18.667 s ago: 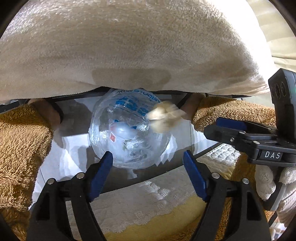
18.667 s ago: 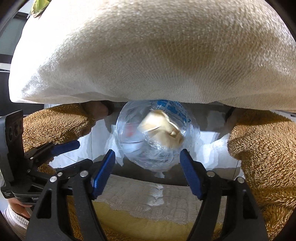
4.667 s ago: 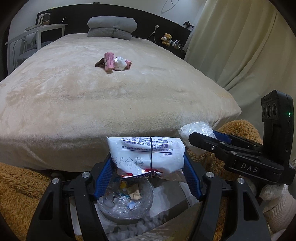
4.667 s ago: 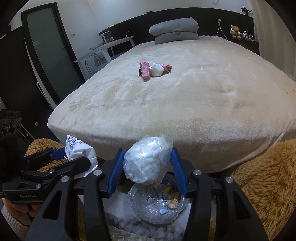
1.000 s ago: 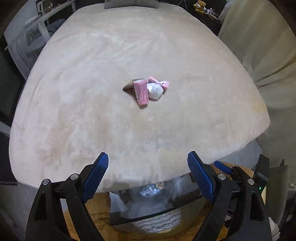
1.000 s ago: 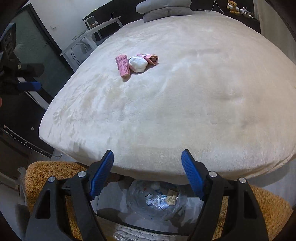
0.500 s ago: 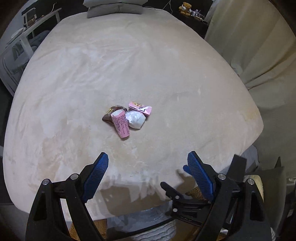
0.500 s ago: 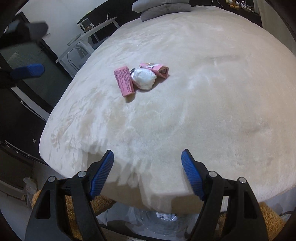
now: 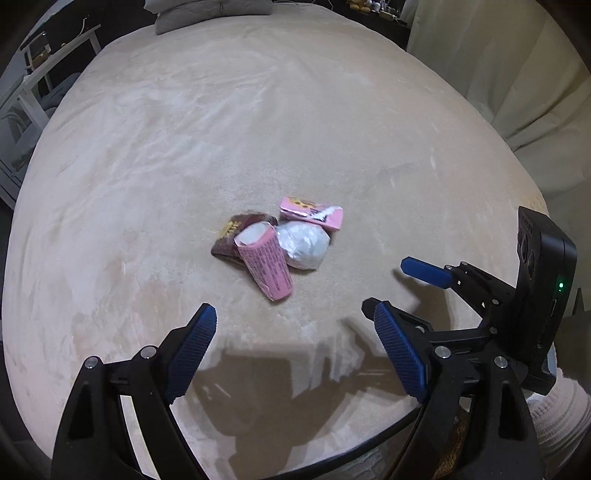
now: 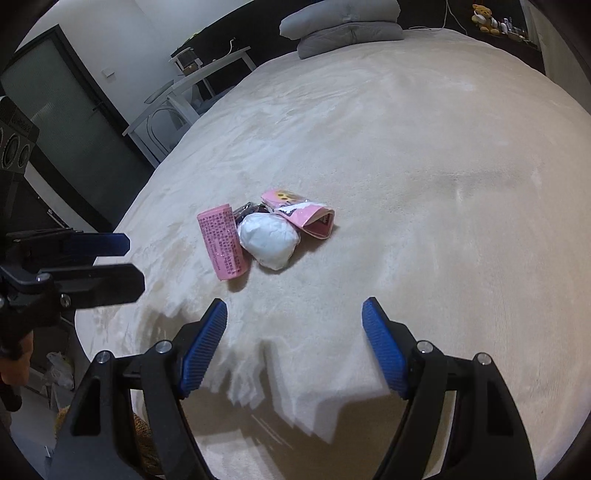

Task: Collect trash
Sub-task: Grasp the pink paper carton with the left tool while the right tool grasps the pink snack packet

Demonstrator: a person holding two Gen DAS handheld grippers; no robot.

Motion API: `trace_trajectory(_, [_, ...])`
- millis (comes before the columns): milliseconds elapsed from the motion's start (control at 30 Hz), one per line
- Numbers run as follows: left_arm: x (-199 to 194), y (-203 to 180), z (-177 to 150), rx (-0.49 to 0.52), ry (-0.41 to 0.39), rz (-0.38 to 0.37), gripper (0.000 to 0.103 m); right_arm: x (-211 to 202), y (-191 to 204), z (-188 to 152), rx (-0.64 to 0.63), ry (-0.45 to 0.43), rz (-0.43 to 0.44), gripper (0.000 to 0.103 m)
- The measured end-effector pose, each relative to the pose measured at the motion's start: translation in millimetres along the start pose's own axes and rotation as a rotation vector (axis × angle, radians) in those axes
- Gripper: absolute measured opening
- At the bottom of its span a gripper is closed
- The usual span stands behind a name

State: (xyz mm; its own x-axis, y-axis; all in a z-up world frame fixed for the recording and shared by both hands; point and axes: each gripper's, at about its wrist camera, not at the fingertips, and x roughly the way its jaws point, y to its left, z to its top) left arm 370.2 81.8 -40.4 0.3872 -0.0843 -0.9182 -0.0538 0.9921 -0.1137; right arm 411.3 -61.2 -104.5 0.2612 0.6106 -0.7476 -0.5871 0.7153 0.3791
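A small heap of trash lies in the middle of the beige bed (image 9: 147, 155): a pink printed packet (image 9: 266, 266) (image 10: 221, 242), a crumpled white wad (image 9: 303, 244) (image 10: 269, 236), a torn pink wrapper (image 9: 311, 214) (image 10: 300, 212) and a dark brown wrapper (image 9: 232, 234) partly under the packet. My left gripper (image 9: 297, 345) hovers open just short of the heap, nothing between its fingers. My right gripper (image 10: 294, 338) is open and empty too, a little nearer than the heap; it shows in the left wrist view as the right gripper (image 9: 406, 291), right of the heap.
Grey pillows (image 10: 343, 26) lie at the head of the bed. A white desk (image 10: 192, 85) and a dark glass door (image 10: 66, 122) stand to the left, a pale curtain (image 9: 517, 74) to the right. Gripper shadows fall on the near part of the blanket.
Both grippers have moved forward over the bed toward the heap, which now looks larger and closer. The bin with the clear bag below the bed edge has dropped out of view.
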Motion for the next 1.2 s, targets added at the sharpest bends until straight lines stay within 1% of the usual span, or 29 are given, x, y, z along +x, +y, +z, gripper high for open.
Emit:
trace_trajectory(133, [15,16,7,-0.042,0.010,-0.035,0.084,7,-6,18,-0.060,-0.019,0.011,0.075])
trace_trajectory(200, [21,20,9,-0.044,0.008,-0.045,0.084,12,-10,29,-0.089,-0.024,0.031,0.075])
trace_trajectory(300, [30,26,11,-0.063,0.011,-0.070,0.079,22,-16,44,-0.146,-0.019,0.062,0.075])
trace_trajectory(400, [42,34,13,-0.094,0.013,-0.097,0.072,36,-22,58,-0.175,0.001,0.097,0.075])
trace_trajectory(467, [52,36,14,-0.103,0.017,-0.100,0.071,47,-25,68,-0.191,0.030,0.129,0.075])
trace_trajectory(533, [64,38,14,-0.114,0.028,-0.113,0.066,58,-25,76,-0.216,0.059,0.138,0.074])
trace_trajectory(600, [74,39,14,-0.118,0.032,-0.111,0.062,67,-26,83,-0.224,0.087,0.150,0.070])
trace_trajectory(633, [79,39,14,-0.122,0.031,-0.118,0.060,73,-28,87,-0.221,0.100,0.157,0.070])
trace_trajectory(667, [82,40,13,-0.125,0.030,-0.132,0.058,78,-28,89,-0.227,0.116,0.159,0.066])
trace_trajectory(700, [86,40,13,-0.127,0.032,-0.137,0.052,81,-27,90,-0.239,0.124,0.165,0.066])
trace_trajectory(767, [90,40,12,-0.135,0.027,-0.162,0.046,86,-26,93,-0.255,0.141,0.176,0.064])
trace_trajectory(800, [91,40,12,-0.133,0.018,-0.181,0.038,87,-26,94,-0.262,0.143,0.173,0.063])
trace_trajectory(833, [92,39,11,-0.127,0.012,-0.186,0.032,88,-25,95,-0.270,0.141,0.170,0.062])
trace_trajectory(933, [93,40,6,-0.127,-0.005,-0.193,0.032,84,-18,93,-0.337,0.129,0.142,0.058])
trace_trajectory(1000, [94,40,3,-0.126,-0.012,-0.200,0.031,85,-10,89,-0.408,0.131,0.088,0.046])
trace_trajectory(1067, [92,41,1,-0.128,-0.021,-0.206,0.031,84,-6,86,-0.442,0.128,0.066,0.042])
trace_trajectory(1100, [91,41,0,-0.129,-0.026,-0.209,0.031,84,-4,86,-0.448,0.133,0.064,0.031])
trace_trajectory(1133, [90,42,-3,-0.134,-0.029,-0.214,0.030,85,-3,85,-0.456,0.141,0.060,0.028])
trace_trajectory(1200, [89,44,-5,-0.142,-0.036,-0.218,0.030,83,1,82,-0.472,0.135,0.051,0.027])
